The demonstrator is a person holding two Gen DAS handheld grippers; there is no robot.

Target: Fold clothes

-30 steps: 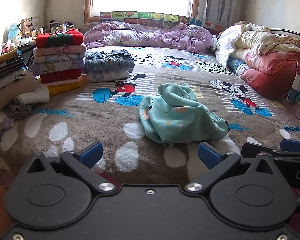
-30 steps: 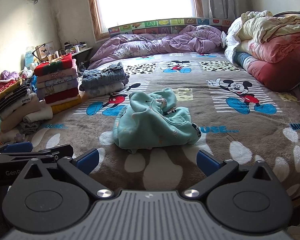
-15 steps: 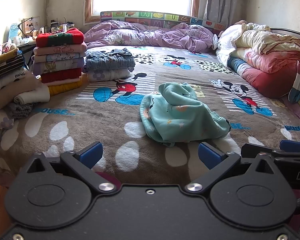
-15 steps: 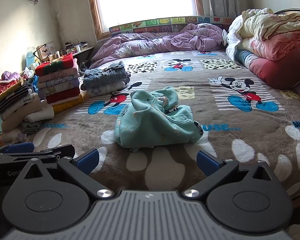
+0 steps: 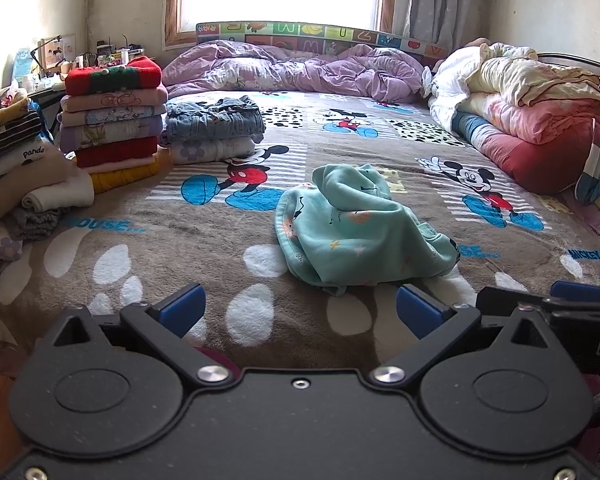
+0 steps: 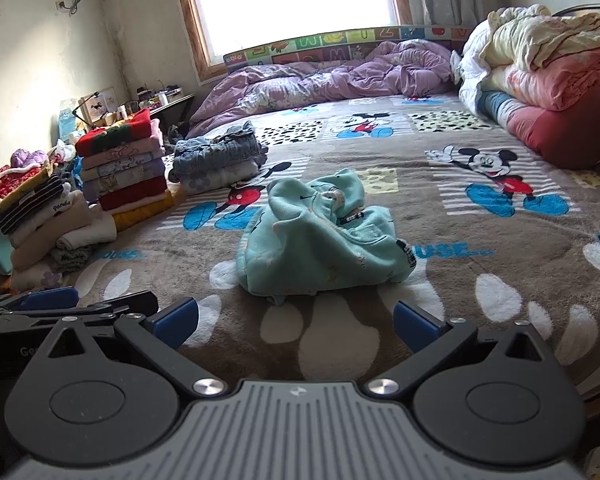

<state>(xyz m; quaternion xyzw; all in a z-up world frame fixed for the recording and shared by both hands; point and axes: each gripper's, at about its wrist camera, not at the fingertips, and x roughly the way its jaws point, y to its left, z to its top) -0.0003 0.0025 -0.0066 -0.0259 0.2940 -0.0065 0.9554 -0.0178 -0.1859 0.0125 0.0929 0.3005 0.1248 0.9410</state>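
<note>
A crumpled mint-green sweatshirt (image 5: 356,228) lies in a heap on the brown Mickey Mouse blanket (image 5: 172,240) in the middle of the bed; it also shows in the right wrist view (image 6: 320,240). My left gripper (image 5: 300,310) is open and empty, a short way in front of the heap at the bed's near edge. My right gripper (image 6: 296,322) is open and empty, also just short of the heap. Each gripper shows at the other view's edge.
A tall stack of folded clothes (image 5: 114,116) and a folded denim pile (image 5: 214,128) stand at the left of the bed. More folded clothes (image 5: 16,168) lie at the far left. Rolled quilts (image 5: 540,120) fill the right side; a purple duvet (image 5: 300,68) lies at the back.
Both views have crept slightly toward the sweatshirt; the right gripper tilted a little to the left. Nothing was gripped and the sweatshirt has not moved.
</note>
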